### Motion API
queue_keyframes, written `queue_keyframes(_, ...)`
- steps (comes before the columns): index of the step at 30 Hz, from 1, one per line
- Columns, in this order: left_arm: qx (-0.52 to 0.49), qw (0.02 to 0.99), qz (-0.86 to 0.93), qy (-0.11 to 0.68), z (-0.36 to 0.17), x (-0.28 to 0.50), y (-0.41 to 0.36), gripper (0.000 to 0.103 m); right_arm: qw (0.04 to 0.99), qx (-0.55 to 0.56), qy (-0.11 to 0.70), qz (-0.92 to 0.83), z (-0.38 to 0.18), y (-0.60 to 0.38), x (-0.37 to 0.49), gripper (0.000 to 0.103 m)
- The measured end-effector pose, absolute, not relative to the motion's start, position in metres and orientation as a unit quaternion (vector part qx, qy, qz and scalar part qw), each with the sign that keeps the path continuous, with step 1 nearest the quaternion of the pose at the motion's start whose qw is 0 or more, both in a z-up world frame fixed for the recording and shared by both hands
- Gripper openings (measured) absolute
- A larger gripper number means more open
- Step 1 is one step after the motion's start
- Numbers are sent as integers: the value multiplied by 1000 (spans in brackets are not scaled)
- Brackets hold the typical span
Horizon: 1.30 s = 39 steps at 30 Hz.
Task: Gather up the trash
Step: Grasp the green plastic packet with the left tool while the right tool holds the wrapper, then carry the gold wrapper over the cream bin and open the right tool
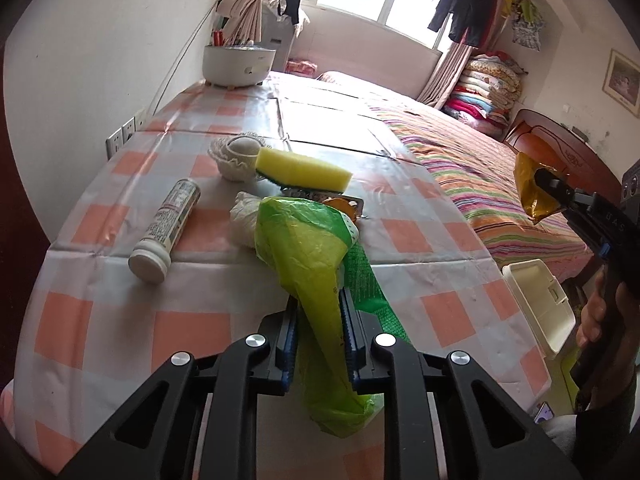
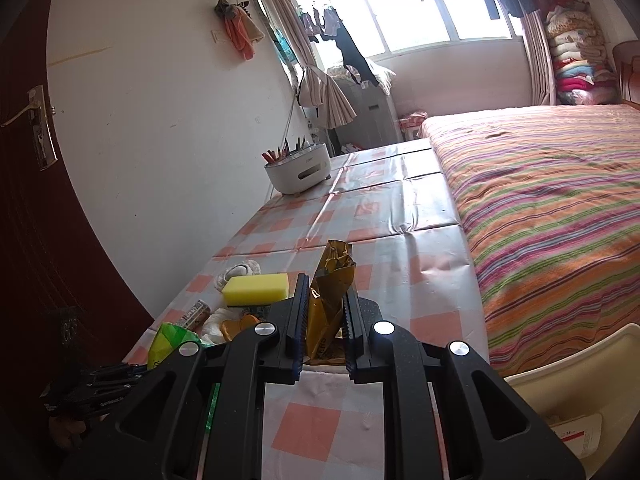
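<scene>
Left gripper (image 1: 318, 306) is clamping a green plastic bag (image 1: 308, 248); jaws are nearly closed, with only the bunched film between the blue pads (image 1: 347, 320). The bag is hanging out past the fingertips over the near part of the checked tablecloth (image 1: 192, 312), lifted off it as far as I can tell.

Right gripper (image 2: 326, 300) is pinching a crumpled gold snack wrapper (image 2: 332, 276), jaws narrowed onto it, wrapper sticking up above the fingertips. In the left wrist view the same wrapper is hanging at far right, beyond the table edge and over the striped bedspread (image 1: 472, 168), above a white plastic bin (image 1: 536, 300) that is sitting low at the table's right side.

Items lying on the table, mid-left:
- white tablet tube (image 1: 166, 226) on its side, cap pointing near
- yellow sponge (image 1: 302, 170) with a dark scouring side, resting on a small pile
- white knitted item (image 1: 236, 158) touching the sponge's far-left end
- white wadded bag or tissue (image 1: 244, 216) just behind the green bag
- an orange-gold piece (image 1: 342, 205) under the sponge, partly hidden, can't identify it

White pen holder (image 1: 236, 62) is standing at the far-left corner against the wall.
</scene>
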State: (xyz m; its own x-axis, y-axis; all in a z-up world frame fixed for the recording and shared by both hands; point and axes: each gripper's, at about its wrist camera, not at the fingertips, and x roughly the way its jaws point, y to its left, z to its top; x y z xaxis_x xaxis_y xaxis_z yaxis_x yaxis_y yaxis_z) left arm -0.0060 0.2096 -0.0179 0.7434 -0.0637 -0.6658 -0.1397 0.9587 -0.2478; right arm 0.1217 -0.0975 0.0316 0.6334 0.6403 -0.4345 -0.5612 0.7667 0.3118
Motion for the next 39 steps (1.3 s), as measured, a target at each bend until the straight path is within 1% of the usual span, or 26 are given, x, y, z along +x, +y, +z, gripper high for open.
queue_keyframes(11,-118,931,-19,345,-7,7,162,18,915,90,259,297,32,-148,119,15)
queue_keyframes(19,-103,931,-44,347,-8,16,129,18,927,116,253,250,27,-210,118,16)
queue_keyframes(27,-92,929,-61,353,-11,26,105,18,934,145,262,196,9,-270,122,16)
queue_keyframes(39,-79,928,-76,357,-13,30,84,18,929,177,269,182,3,-293,125,16)
